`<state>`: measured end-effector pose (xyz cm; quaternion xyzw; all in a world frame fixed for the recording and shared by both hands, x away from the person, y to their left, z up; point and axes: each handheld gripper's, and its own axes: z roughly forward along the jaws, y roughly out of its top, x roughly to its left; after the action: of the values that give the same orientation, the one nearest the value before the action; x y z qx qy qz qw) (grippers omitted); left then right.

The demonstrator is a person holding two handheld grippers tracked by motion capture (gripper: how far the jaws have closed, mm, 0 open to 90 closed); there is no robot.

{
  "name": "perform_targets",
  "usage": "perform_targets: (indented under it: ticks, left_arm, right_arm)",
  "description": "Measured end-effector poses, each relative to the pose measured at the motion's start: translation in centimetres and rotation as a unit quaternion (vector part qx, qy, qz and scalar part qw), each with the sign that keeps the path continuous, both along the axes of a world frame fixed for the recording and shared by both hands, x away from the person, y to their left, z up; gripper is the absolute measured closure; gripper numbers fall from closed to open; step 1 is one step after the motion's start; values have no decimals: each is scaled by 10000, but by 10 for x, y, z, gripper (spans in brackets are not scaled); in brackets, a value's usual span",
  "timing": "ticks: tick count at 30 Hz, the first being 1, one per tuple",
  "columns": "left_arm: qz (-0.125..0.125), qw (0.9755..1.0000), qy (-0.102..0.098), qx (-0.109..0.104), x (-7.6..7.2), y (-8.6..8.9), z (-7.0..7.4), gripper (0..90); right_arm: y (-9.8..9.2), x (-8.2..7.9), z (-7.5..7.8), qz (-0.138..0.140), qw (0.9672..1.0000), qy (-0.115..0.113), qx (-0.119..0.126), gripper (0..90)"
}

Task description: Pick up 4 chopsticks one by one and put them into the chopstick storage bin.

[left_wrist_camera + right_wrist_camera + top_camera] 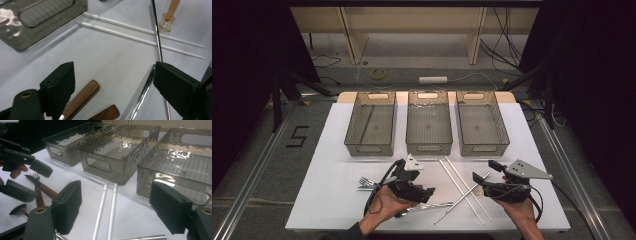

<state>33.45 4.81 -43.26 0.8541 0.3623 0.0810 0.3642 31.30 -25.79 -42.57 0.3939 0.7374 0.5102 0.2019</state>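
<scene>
From the high view, a person is sitting at a white bench point(337, 165) and holding a black two-jaw claw in each hand. Three smoky clear plastic bins are standing in a row at the far side: the left bin point(371, 122), the middle bin point(428, 121) and the right bin point(482, 122). The left claw point(422, 192) is hovering over scattered cutlery, with a silver metal fork point(363, 182) lying just to its left. The right claw point(484, 172) is hovering near a pair of long white chopsticks point(457, 182), which a thin metal rod point(460, 200) is crossing.

In the left claw's view, its jaws are standing wide open and gripping nothing. Between them are lying two brown wooden handles point(82, 96) and a shiny steel handle point(142, 92). Details the high view is hiding are showing here: the white chopsticks point(120, 33) beyond, and a small amber plastic spoon point(168, 17) lying across them.

In the right claw's view, its jaws are also standing open and empty, with the white chopsticks point(106, 207) lying on the bench between them. This low angle is showing the bins' rippled walls and cut-out handles, plus the left claw point(27, 178) farther off above a wooden-handled knife point(41, 186).

The work in hand looks like sorting cutlery into bins. To pick cleanly, the left claw should be lowering squarely over one handle alone, jaws straddling it crosswise, so neighbouring pieces are not being dragged along.
</scene>
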Motion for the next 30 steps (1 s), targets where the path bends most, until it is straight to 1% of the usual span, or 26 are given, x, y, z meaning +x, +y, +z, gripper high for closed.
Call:
perform_targets:
  ticks: [5,9,12,18,19,24,28,30]
  left_arm:
    - [-85,10000,10,16,-3,-8,-2,172]
    - [-197,9998,92,4,-6,-15,-6,178]
    - [-291,9995,64,87,-8,-21,-9,183]
    - [-479,9988,59,69,-10,-39,-10,200]
    - [-510,9986,73,67,-9,-42,-11,206]
    - [-715,9972,79,201,-8,-57,-16,241]
    - [-778,9966,142,232,-6,-64,-21,281]
    - [-818,9962,218,207,-4,-69,-22,304]
  right_arm:
    - [0,0,0,2,10000,7,7,271]
    - [0,0,0,8,10000,1,0,271]
    - [-1,0,0,0,10000,13,5,271]
    - [-1,0,0,-17,10000,8,12,271]
    - [-1,1,0,-25,10000,9,15,271]
    - [-3,1,0,-66,10000,14,34,271]
    - [-5,2,0,-85,9999,20,57,271]
    - [-6,2,0,-96,9999,24,69,271]
